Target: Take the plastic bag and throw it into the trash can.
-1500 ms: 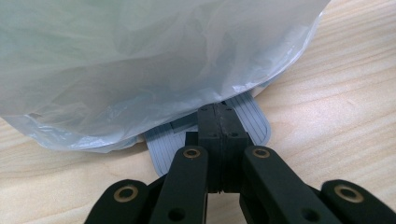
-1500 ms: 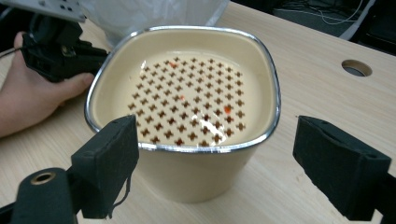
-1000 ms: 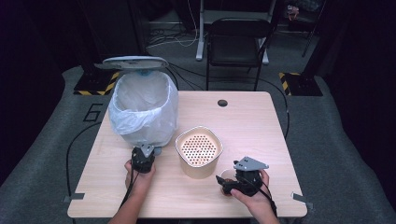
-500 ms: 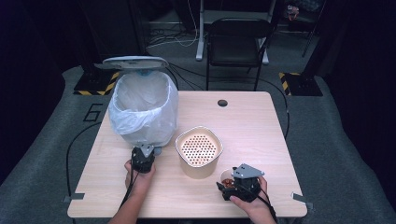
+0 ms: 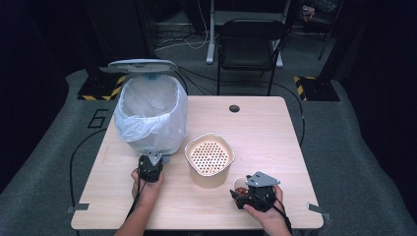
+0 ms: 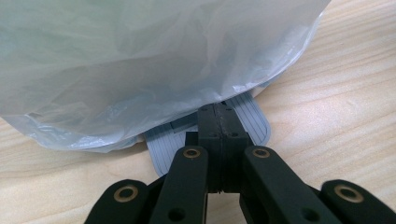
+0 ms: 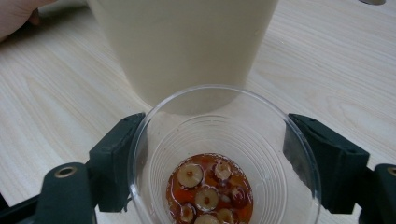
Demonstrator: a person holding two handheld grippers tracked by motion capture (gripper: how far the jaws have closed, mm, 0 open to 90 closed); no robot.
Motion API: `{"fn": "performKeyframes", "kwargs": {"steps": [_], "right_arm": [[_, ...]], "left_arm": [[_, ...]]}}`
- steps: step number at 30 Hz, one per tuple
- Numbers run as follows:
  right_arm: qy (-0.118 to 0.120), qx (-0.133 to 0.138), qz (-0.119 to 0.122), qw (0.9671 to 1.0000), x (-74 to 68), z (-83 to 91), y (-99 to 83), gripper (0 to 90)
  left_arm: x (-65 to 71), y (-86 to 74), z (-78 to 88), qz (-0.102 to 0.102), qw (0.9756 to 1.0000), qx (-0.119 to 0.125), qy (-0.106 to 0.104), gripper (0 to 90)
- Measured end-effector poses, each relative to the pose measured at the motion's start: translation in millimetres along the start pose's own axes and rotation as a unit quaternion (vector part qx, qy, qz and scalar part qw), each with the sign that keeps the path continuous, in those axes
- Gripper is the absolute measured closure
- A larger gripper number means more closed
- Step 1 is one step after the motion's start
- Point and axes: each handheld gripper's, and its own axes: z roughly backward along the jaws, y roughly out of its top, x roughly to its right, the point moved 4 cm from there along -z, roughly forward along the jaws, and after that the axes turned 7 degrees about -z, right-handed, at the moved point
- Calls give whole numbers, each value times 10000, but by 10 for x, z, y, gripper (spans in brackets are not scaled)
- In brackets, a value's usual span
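Note:
A bin (image 5: 147, 113) lined with a translucent bag stands at the table's left, its lid (image 5: 137, 65) raised. My left gripper (image 5: 150, 164) is shut, and its tips (image 6: 219, 116) rest on the bin's grey ribbed pedal (image 6: 252, 121). A beige tub with a perforated insert (image 5: 209, 157) sits mid-table. Just right of it and nearer me, my right gripper (image 5: 243, 189) holds a clear plastic cup (image 7: 219, 154) with red liquid and sliced fruit at its bottom. The jaws have just been closing on the cup (image 5: 239, 184) and now press its sides.
The wooden table (image 5: 275, 137) has a round cable hole (image 5: 234, 108) near its far edge. A black chair (image 5: 248, 39) stands behind the table. Cables trail from both grippers off the front edge.
My right gripper has shifted a little left toward the tub, and the cup now sits between its jaws. The left gripper has stayed on the pedal.

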Motion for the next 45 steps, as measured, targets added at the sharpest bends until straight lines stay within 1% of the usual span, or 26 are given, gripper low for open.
{"fn": "performKeyframes", "kwargs": {"steps": [2,3,4,8,9,13,14,15,16,20,21,22,23,24,25,26,27,28,30,33,38,40,41,42,43,45], "right_arm": [[-55,-2,10,10000,22,4,3,221],[-97,-10,-36,9999,30,4,5,221],[-129,-15,15,9999,59,8,6,222],[-277,3,-110,9996,154,16,14,223],[-311,10,-89,9995,197,20,17,224],[-525,19,-303,9982,362,47,16,224],[-569,27,-300,9979,398,50,19,224],[-610,48,-393,9974,433,49,21,225],[-654,26,-411,9970,475,53,21,225],[-759,67,-588,9954,631,36,47,225],[-777,74,-569,9953,659,31,54,225],[-807,72,-643,9946,679,26,62,225],[-807,72,-643,9946,679,26,62,225],[-858,75,-596,9945,722,20,70,225],[-898,78,-630,9939,770,12,81,224],[-936,94,-742,9928,831,4,94,225],[-965,92,-747,9925,867,3,99,225],[-965,92,-747,9925,867,3,99,225],[-938,120,-903,9914,929,4,103,223],[-940,175,-1006,9903,972,11,95,218],[-920,160,-980,9908,975,5,97,205],[-906,168,-1002,9907,971,-7,102,191],[-904,173,-1072,9900,967,-12,109,146],[-928,174,-1062,9898,971,-7,114,145],[-939,197,-1083,9895,967,-2,124,145],[-924,245,-1092,9894,968,21,151,145]], "left_arm": [[-5,0,11,-3,10000,-74,-57,899],[-5,0,10,-4,10000,-71,-56,899],[-5,0,10,-7,10000,-73,-55,899],[-6,0,10,-3,10000,-72,-60,899],[-6,0,11,-2,10000,-73,-59,900],[-5,0,11,-2,10000,-73,-57,900],[-5,0,10,-3,10000,-72,-58,899],[-6,0,11,-1,10000,-73,-59,899],[-5,0,10,-2,10000,-72,-58,899],[-5,0,10,-6,10000,-73,-55,899],[-3,0,9,5,10000,-60,-54,899],[-2,0,6,7,10000,-41,-39,899],[-2,0,6,7,10000,-41,-39,899],[-3,0,7,1,10000,-48,-41,899],[-3,0,7,1,10000,-47,-43,900],[-3,0,7,3,10000,-47,-44,899],[-2,0,7,7,10000,-47,-43,899],[-2,0,7,7,10000,-47,-43,900],[-2,0,6,7,10000,-46,-44,899],[-2,0,5,-3,10000,-40,-38,900],[0,1,3,1,10000,-23,-13,900],[-2,0,5,-1,10000,-39,-40,900],[-1,0,7,2,10000,-46,-39,900],[0,1,1,2,10000,-4,-4,899],[-2,0,6,-4,10000,-42,-40,900],[-3,0,6,4,10000,-44,-41,900]]}}
